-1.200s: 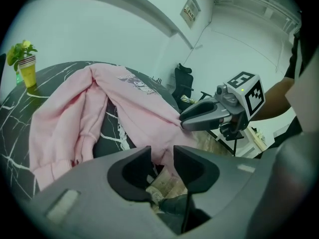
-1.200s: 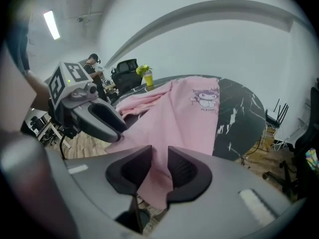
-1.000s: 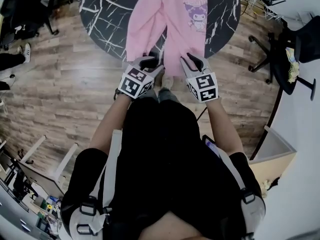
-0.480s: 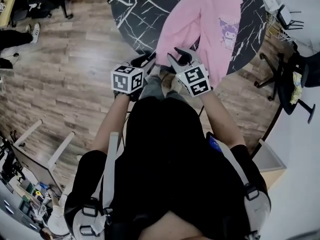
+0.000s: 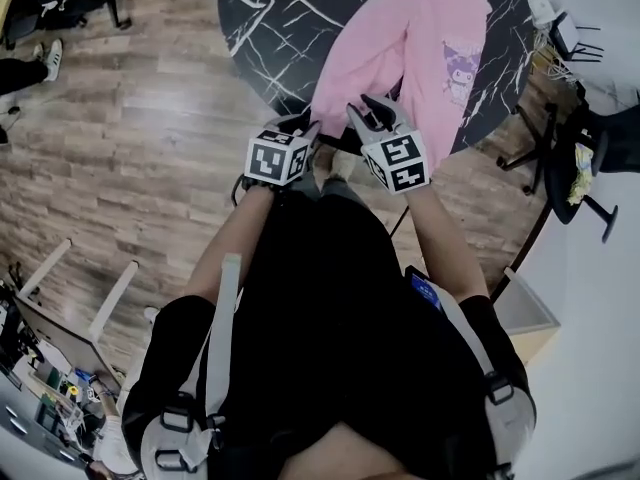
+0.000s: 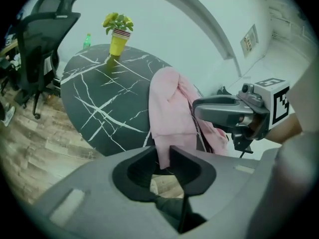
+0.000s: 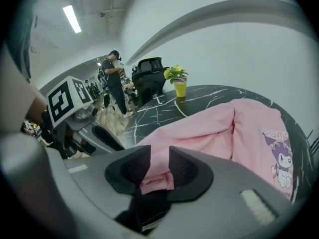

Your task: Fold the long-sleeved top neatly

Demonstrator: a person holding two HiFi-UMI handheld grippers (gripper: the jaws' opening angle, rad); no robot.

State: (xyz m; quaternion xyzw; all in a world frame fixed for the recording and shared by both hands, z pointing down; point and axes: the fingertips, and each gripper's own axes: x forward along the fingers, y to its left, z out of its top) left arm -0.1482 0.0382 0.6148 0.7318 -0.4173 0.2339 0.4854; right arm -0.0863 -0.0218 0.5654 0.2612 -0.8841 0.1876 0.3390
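Holding a pink long-sleeved top (image 5: 425, 48) by its near end, the rest spread across the black marbled table (image 5: 270, 18). Pinching the hem in the left hand-held gripper (image 6: 162, 158), jaws narrow and just now closing further on the cloth. Clamping a bunched fold in the right hand-held gripper (image 7: 158, 166), jaws nearly together, just beside the left.

Black short-sleeved shirt (image 5: 330, 298); grey harness straps (image 5: 225, 308); black-and-white marker cubes (image 5: 280, 158) (image 5: 400, 161).
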